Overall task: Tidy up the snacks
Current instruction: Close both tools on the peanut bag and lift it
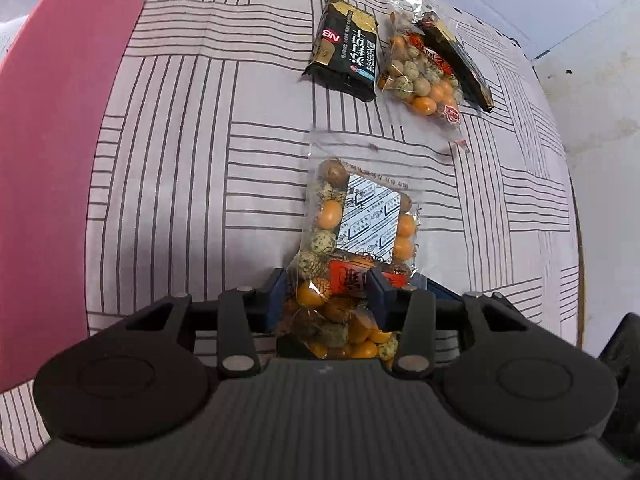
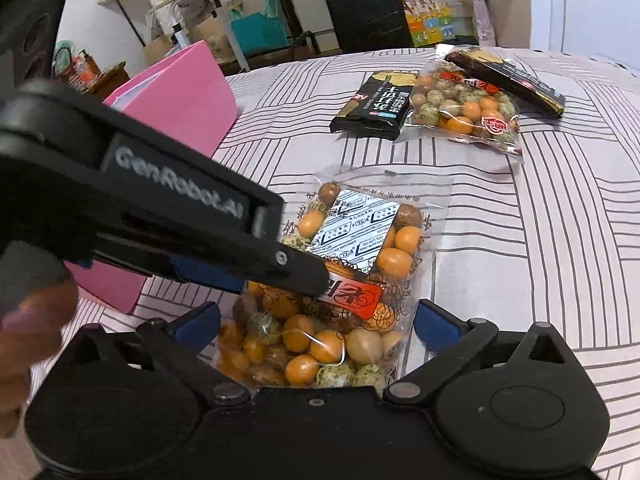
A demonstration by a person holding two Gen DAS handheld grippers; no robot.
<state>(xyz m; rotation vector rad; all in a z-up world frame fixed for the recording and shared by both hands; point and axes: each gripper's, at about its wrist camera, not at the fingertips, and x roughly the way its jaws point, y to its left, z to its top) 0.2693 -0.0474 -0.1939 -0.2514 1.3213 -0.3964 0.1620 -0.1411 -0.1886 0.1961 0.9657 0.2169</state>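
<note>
1. The left gripper (image 1: 330, 294) sits at 6 o'clock in its own view, jaws pinching the lower part of a clear bag of coated nuts (image 1: 360, 232); its blue pads (image 1: 378, 298) press the bag from both sides around the red label.
2. The right gripper (image 2: 316, 322) frames the same clear bag of coated nuts (image 2: 352, 280) from 6 o'clock in its view, jaws spread wide; its blue pads (image 2: 434, 320) stand clear of the bag's edges, with the bag's bottom end lying between them.
3. In the right wrist view the left gripper (image 2: 312, 280) reaches in from 9 o'clock across the bag, and a person's hand (image 2: 28, 320) shows at 8 o'clock.
4. The bag's top end points toward 12 o'clock over the striped tablecloth (image 1: 180, 160); a white oxygen-absorber sachet (image 1: 368, 216) shows inside among orange, brown and speckled green nuts.
5. A pink folder (image 2: 188, 96) stands at 10 o'clock in the right wrist view.
6. Farther off, at 1 o'clock, a black soda cracker packet (image 1: 344, 48) lies on the table, just beside a second bag of coated nuts (image 1: 420, 72).
7. Another black packet (image 1: 456, 60) rests against that second bag's far side, partly overlapping it.
8. Beyond the table, at 12 o'clock in the right wrist view, a black suitcase (image 2: 360, 4) stands upright.
</note>
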